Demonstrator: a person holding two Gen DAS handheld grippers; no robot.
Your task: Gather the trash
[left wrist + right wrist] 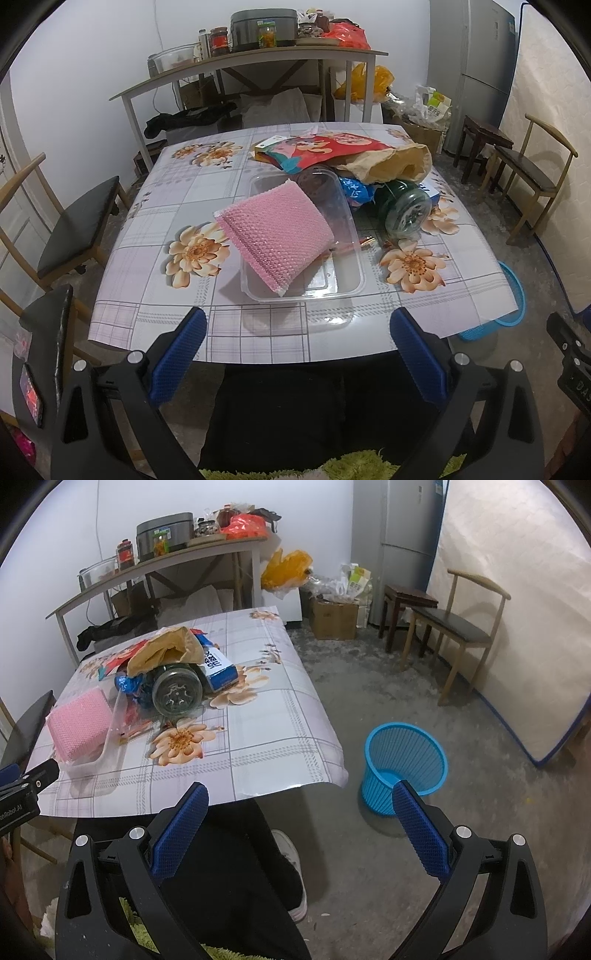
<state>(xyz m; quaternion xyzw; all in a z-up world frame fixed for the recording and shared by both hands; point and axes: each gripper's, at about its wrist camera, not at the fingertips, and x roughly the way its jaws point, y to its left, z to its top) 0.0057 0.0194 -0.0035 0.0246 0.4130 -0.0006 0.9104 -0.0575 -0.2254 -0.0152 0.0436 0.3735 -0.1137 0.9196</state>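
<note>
With nothing yet picked up, the left gripper (297,354) and right gripper (299,830) both hung spread and empty short of the table (258,332), where the trash (351,173) lay piled; next likely came reaching for the pink pouch (275,236), bound for the bin (404,760) on the floor.

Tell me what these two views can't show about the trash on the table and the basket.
- Blue basket, left wrist view: mostly hidden behind the table edge; its inside shows only in the right wrist view.
- Blue wrapper: largely covered by the green jar and brown paper bag; print unreadable.
- Clear tray floor: partly hidden under the pink bubble wrap.
</note>
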